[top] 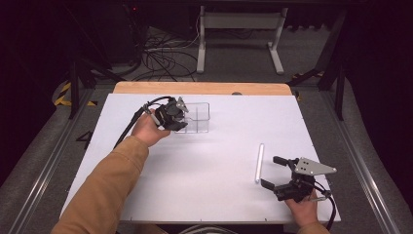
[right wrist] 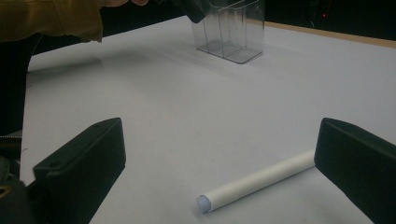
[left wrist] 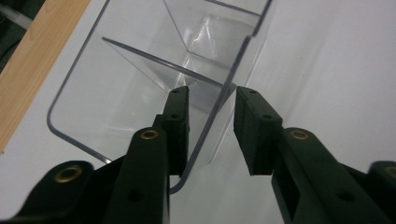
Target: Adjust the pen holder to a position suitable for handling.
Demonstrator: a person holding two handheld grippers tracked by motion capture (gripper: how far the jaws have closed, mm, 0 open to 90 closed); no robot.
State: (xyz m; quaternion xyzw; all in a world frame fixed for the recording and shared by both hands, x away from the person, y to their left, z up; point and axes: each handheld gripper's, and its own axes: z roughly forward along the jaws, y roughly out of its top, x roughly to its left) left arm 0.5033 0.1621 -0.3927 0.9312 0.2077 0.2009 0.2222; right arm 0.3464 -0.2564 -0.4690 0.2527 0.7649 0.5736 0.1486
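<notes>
A clear plastic divided container (top: 198, 117) stands on the white table top (top: 204, 165) at the back left. My left gripper (top: 182, 119) straddles its near wall. In the left gripper view one jaw is inside the container (left wrist: 93, 93) and the other outside, with a gap still showing beside the thin wall; the left gripper (left wrist: 212, 93) is open. A white tube (top: 259, 163) lies flat at the front right. My right gripper (top: 270, 171) sits just right of it, jaws spread wide. In the right gripper view the tube (right wrist: 261, 179) lies between the open jaws of the right gripper (right wrist: 219, 123), untouched; the container (right wrist: 231, 32) shows far off.
A wooden strip (top: 202, 88) borders the table's far edge. Beyond it stand a white desk frame (top: 238, 29) and loose cables (top: 165, 58) on the floor. A tan sleeve (top: 112, 185) reaches across the table's left side.
</notes>
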